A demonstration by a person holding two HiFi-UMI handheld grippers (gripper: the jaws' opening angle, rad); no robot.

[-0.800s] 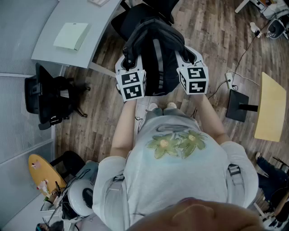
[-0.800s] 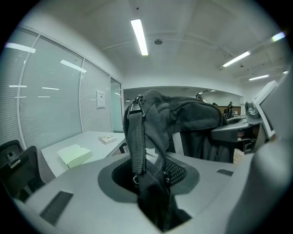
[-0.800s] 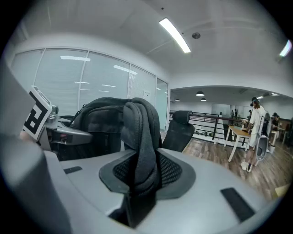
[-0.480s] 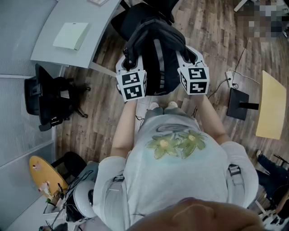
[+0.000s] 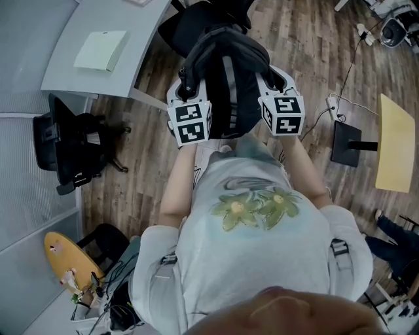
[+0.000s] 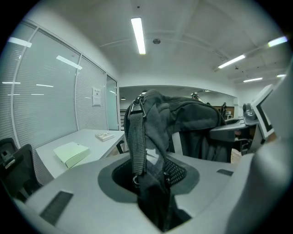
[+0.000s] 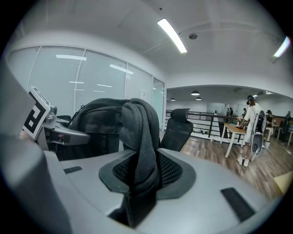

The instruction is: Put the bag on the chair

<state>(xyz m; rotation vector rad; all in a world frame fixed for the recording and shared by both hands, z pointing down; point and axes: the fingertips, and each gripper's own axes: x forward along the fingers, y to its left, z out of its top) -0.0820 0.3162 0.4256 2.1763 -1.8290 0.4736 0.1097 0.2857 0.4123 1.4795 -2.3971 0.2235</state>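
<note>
A black backpack hangs between my two grippers in front of my chest. My left gripper is shut on its grey webbing strap and the fabric beside it. My right gripper is shut on a padded shoulder strap. The black office chair stands just beyond the bag at the top of the head view, partly hidden by it. Its tall back with headrest shows behind the strap in the right gripper view.
A grey desk with a green notepad stands at the upper left. A second black chair is at the left. A power strip with cables, a black stand base and a yellow tabletop are at the right.
The grippers and the bag keep their place in front of me. My shoes, seen below the bag before, are now mostly hidden under my body. The room has shifted slightly.
</note>
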